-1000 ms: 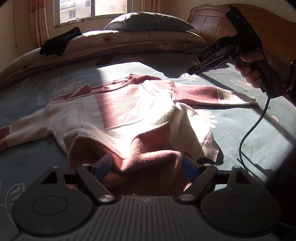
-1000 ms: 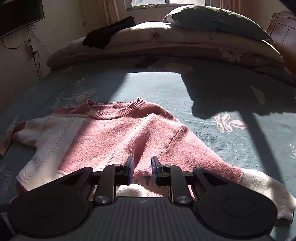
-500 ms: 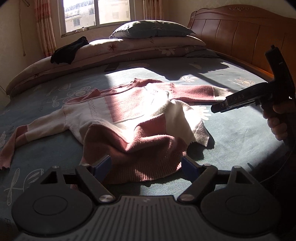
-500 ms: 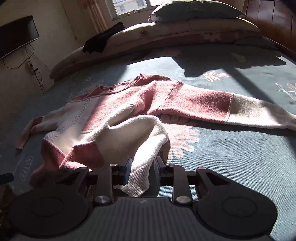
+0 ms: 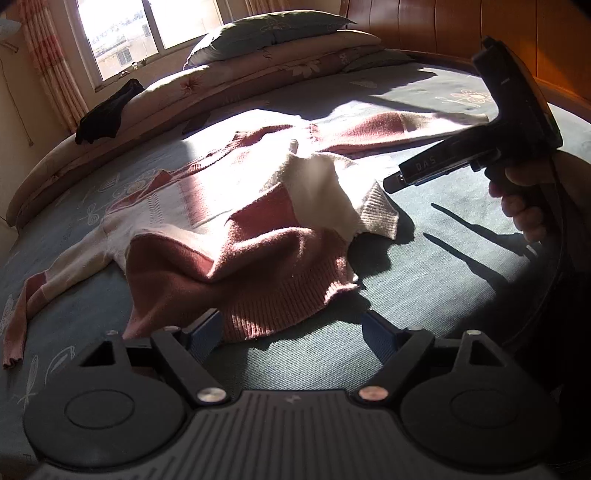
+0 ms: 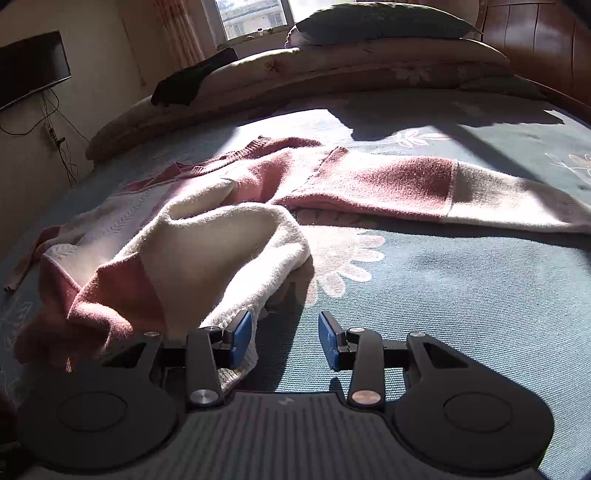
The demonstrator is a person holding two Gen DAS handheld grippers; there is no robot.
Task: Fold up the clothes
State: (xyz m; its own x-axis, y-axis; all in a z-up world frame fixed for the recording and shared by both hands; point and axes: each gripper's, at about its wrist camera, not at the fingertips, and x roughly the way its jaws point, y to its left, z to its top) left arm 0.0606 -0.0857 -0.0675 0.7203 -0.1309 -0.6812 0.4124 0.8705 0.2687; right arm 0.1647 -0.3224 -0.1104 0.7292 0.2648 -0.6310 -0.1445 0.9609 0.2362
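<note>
Sweater [image 5: 236, 229], a pink and cream knit, lies crumpled on the blue-grey bed [image 6: 443, 295], just ahead of both sets of tongs. Left tongs [image 5: 291, 332] stand wide, nothing between the blue pads; the ribbed pink hem sits just beyond them at 12 o'clock, and the left pad is close against it. Right tongs [image 6: 284, 338] have just been opening and now stand half apart over bare sheet; the cream ribbed edge lies against the outer side of the left finger [image 6: 240, 336], not pinched. From 1 to 3 o'clock of the right tongs the woven, flower-printed sheet is open room. Farther on, one sleeve [image 6: 424, 188] stretches flat toward 2 o'clock, pink then cream at the cuff. The other sleeve [image 5: 33, 295] trails off at 9 o'clock in the left view. A hand [image 5: 524, 206] grips the right tool at 3 o'clock there. Beyond, rolled quilts [image 6: 332, 74] line the far edge, a pillow [image 6: 380, 22] on top and a dark garment [image 6: 192, 79] draped at 11 o'clock.
</note>
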